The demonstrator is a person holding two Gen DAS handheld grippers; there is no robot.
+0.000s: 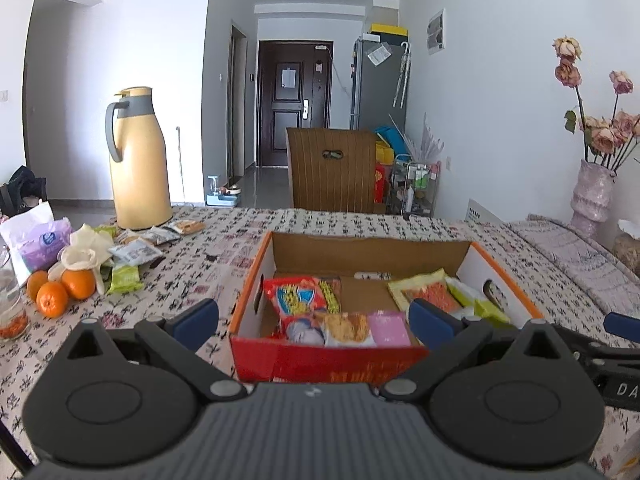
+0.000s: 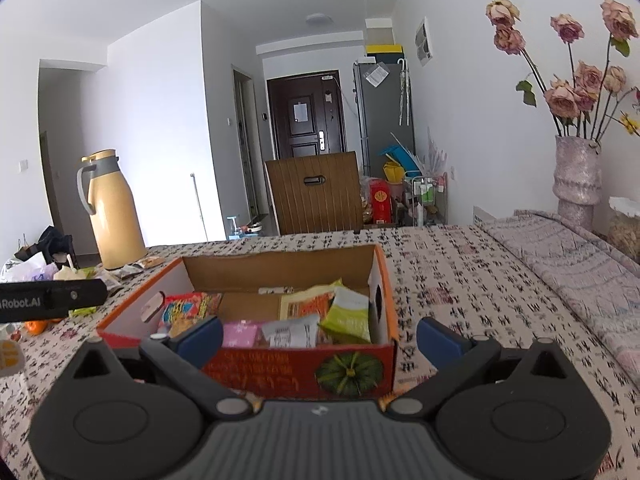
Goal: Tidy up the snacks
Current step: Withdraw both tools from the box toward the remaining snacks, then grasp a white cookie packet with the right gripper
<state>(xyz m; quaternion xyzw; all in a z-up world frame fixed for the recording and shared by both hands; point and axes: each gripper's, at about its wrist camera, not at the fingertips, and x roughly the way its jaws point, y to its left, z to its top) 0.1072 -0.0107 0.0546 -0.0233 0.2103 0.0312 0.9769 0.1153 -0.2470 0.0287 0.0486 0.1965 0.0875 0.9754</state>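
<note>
An open cardboard box [image 1: 252, 276] [image 2: 384, 280] with orange rim and red front stands on the patterned tablecloth. Inside lie several snack packets: a red one [image 1: 300, 296] [image 2: 188, 306], a pink one [image 1: 388, 328] [image 2: 240, 332], an orange-yellow one [image 1: 428, 292] [image 2: 308, 304] and a green one [image 2: 348, 314]. More loose snack packets [image 1: 136, 248] lie at the left by the jug. My left gripper [image 1: 314, 318] is open in front of the box with nothing between its blue pads. My right gripper [image 2: 320, 336] is open too, held before the box front.
A yellow thermos jug [image 1: 138, 160] [image 2: 112, 212] stands at the back left. Oranges [image 1: 60, 290], a white glove and a tissue pack [image 1: 36, 240] lie at the left. A vase of dried roses [image 2: 576, 176] stands at the right. A wooden chair [image 1: 332, 168] sits behind the table.
</note>
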